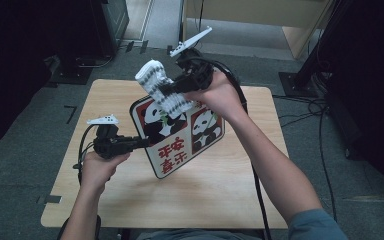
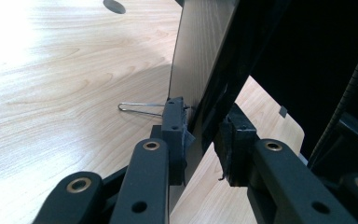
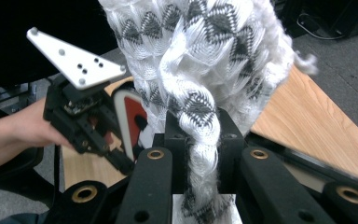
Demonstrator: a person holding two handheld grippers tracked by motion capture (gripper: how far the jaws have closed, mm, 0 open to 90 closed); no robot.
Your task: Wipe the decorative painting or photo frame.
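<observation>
A flat board [image 1: 180, 140] printed with pandas and red characters is held tilted above the wooden table [image 1: 220, 200]. My left gripper [image 1: 142, 142] is shut on the board's left edge. In the left gripper view the pads [image 2: 175, 126] clamp the thin dark panel [image 2: 200, 56] edge-on, around my left gripper [image 2: 205, 133]. A white knitted cloth [image 1: 160, 87] with a grey zigzag pattern hangs over the board's top corner, with my right gripper [image 1: 172, 89] shut on it. In the right gripper view the cloth [image 3: 200, 56] is bunched between the jaws of my right gripper [image 3: 200, 135]. Beyond it are the board [image 3: 130, 112] and my left gripper [image 3: 116, 158].
A thin bent wire [image 2: 140, 108] lies on the tabletop beside the board. Grey carpet surrounds the table. Cables [image 1: 325, 115] run along the floor at the right, and dark equipment [image 1: 75, 30] stands at the back left.
</observation>
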